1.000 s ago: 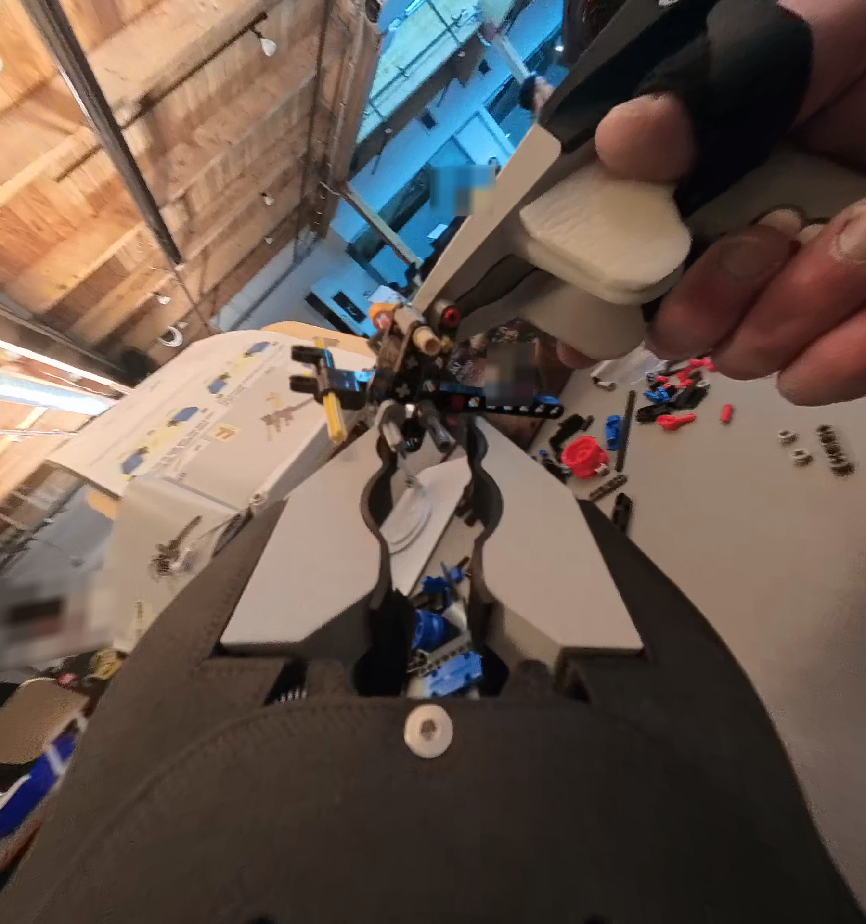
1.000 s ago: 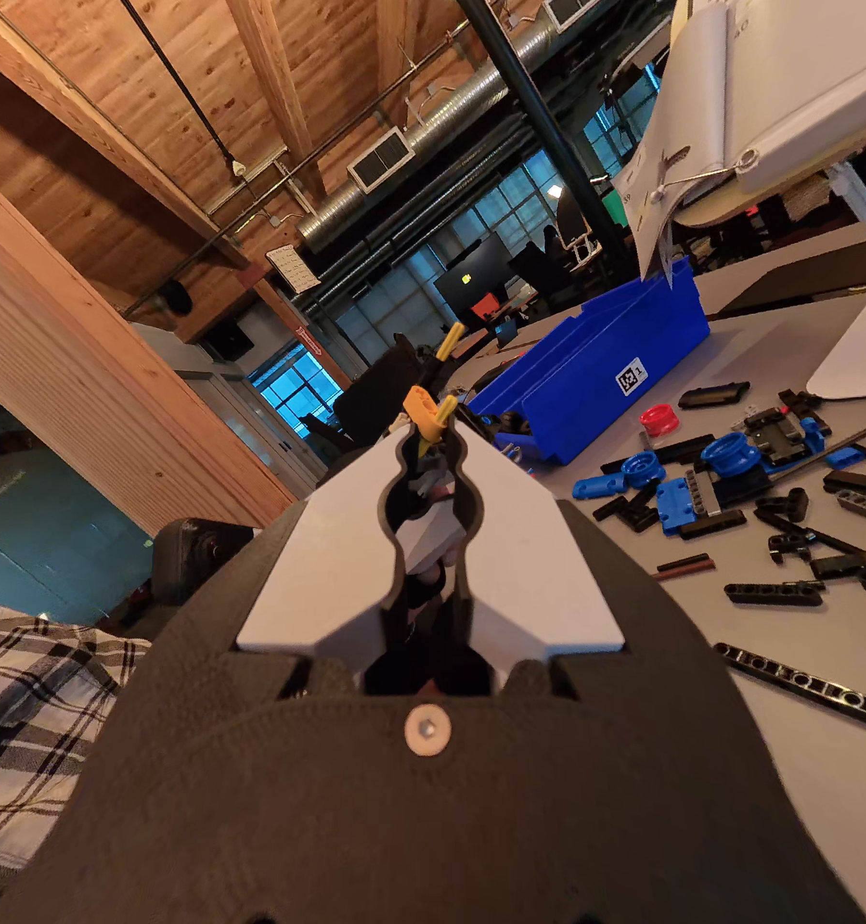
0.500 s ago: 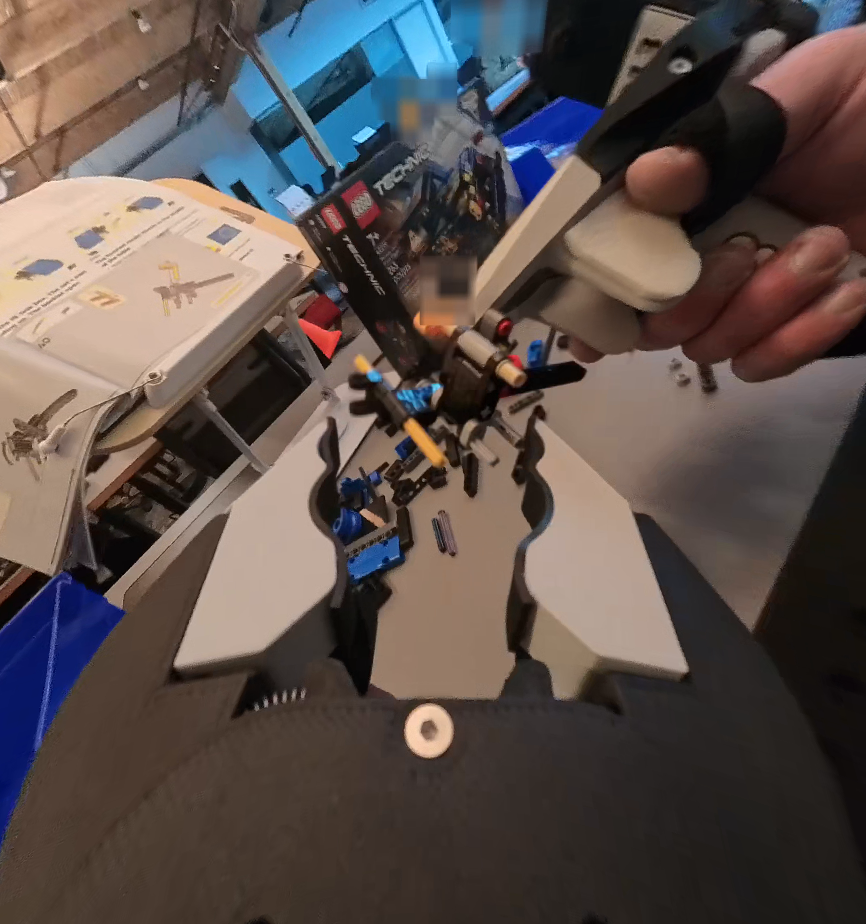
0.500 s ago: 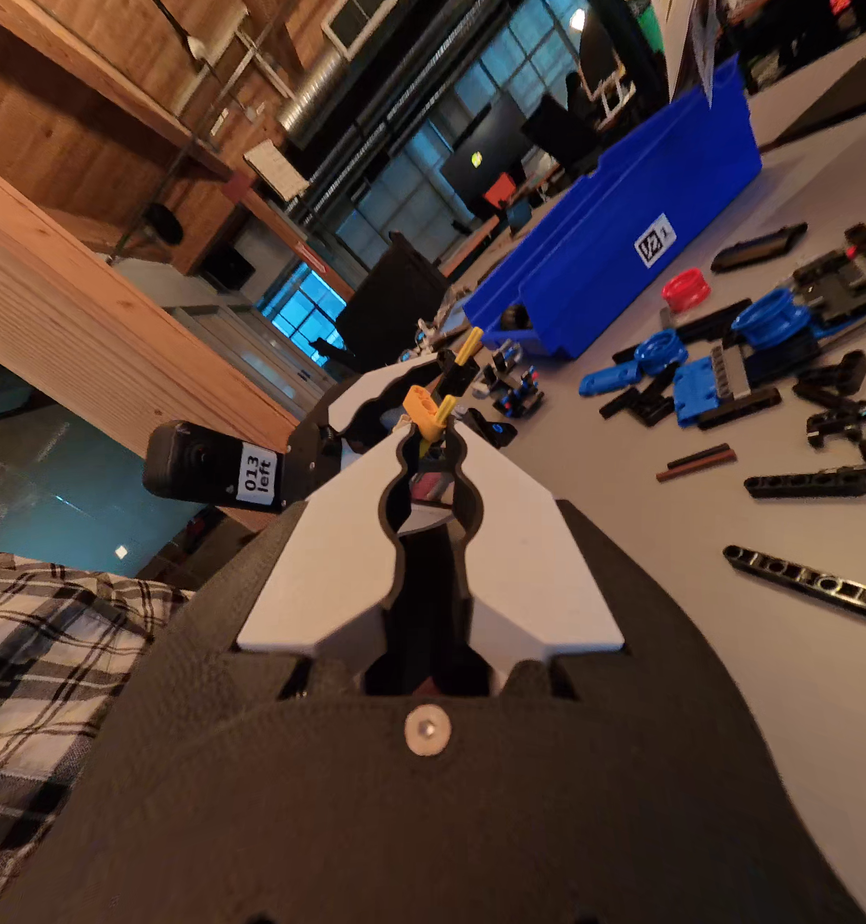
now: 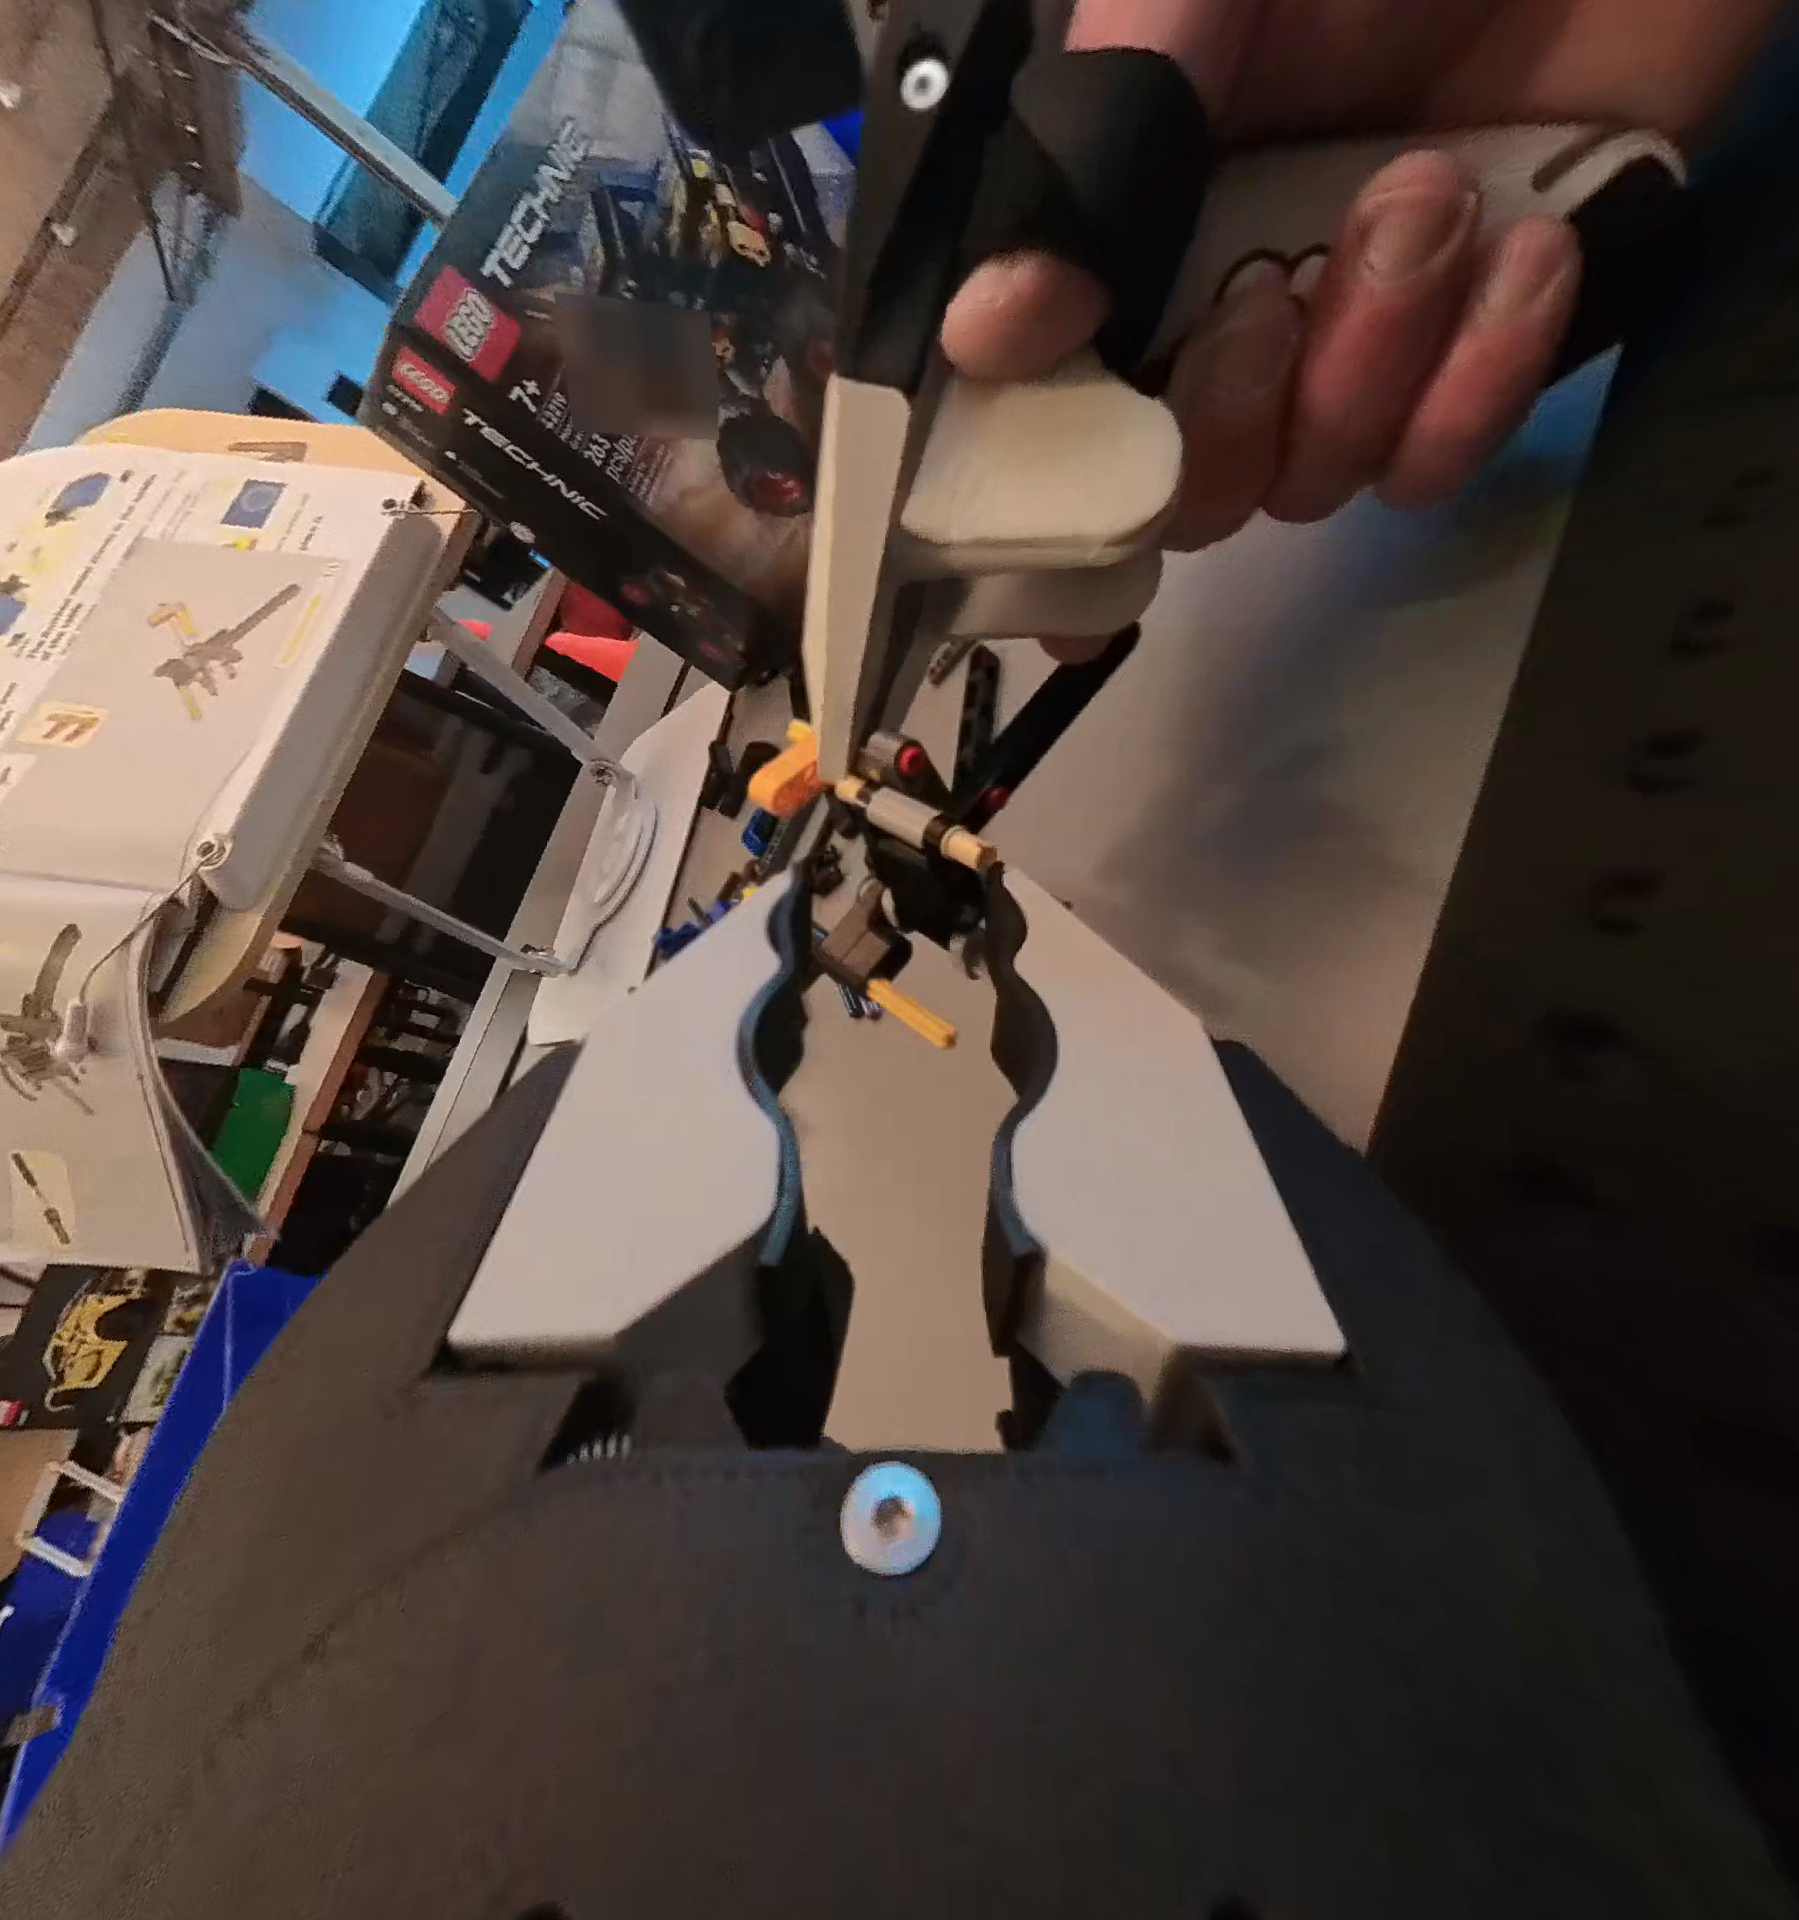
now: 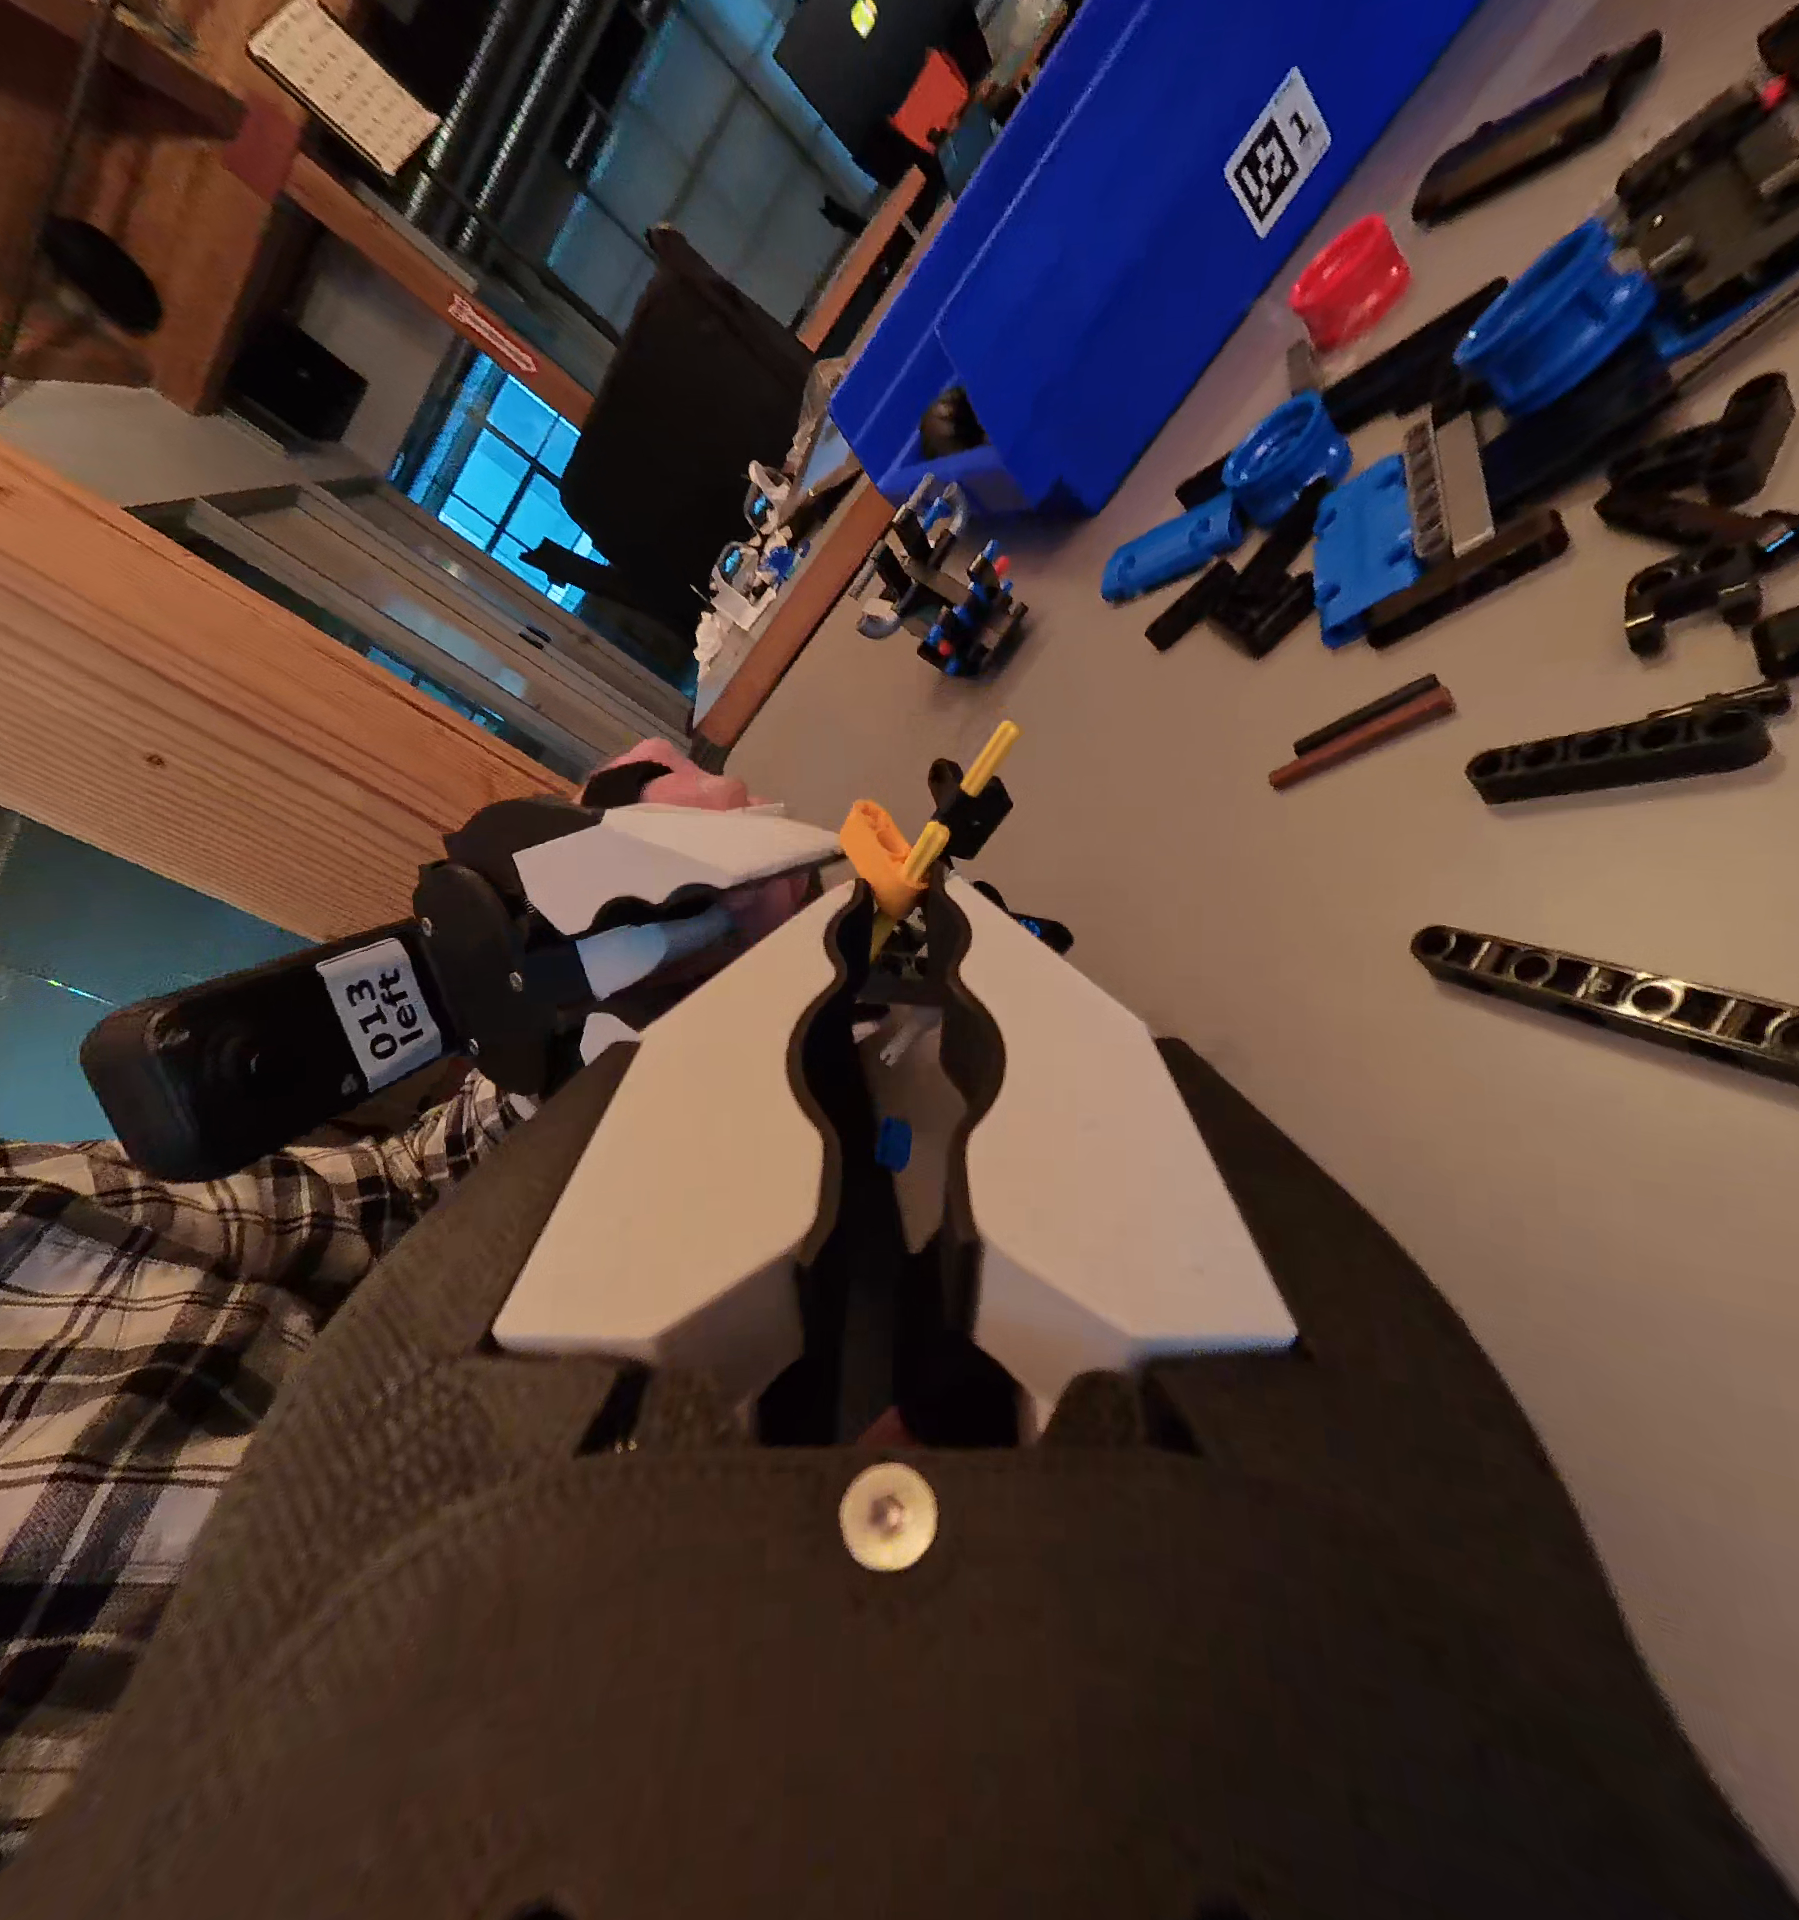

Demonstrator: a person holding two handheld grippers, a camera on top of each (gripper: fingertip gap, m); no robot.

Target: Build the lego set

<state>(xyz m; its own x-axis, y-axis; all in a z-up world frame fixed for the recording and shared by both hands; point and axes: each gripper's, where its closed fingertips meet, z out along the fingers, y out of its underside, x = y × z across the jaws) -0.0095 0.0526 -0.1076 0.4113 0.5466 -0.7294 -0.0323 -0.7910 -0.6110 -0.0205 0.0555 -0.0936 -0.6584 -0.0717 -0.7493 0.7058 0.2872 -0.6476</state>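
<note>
A small black lego assembly (image 5: 916,831) with an orange piece (image 6: 874,836) and a yellow axle (image 6: 988,753) is held in the air above the grey table (image 6: 1290,1247). My right gripper (image 6: 895,904) is shut on it. In the left wrist view the right gripper (image 5: 859,764) comes down from above, held by a hand (image 5: 1394,312). My left gripper (image 5: 890,909) stands partly open around the assembly's lower end. Its right finger touches the black part and a gap shows on the left. One of its fingers (image 6: 687,844) reaches the orange piece from the left.
An open instruction booklet (image 5: 178,644) on a stand and the set's box (image 5: 604,343) are behind. A blue bin (image 6: 1113,281), blue wheel hubs (image 6: 1284,457), a red ring (image 6: 1350,272), black beams (image 6: 1643,1013) and a small sub-assembly (image 6: 968,613) lie on the table. Only a small space, under 4 cm, lies between the two pairs of fingers.
My left gripper let go of the assembly, opened wide, then narrowed again around its lower end. My right gripper kept hold and tipped down toward the table.
</note>
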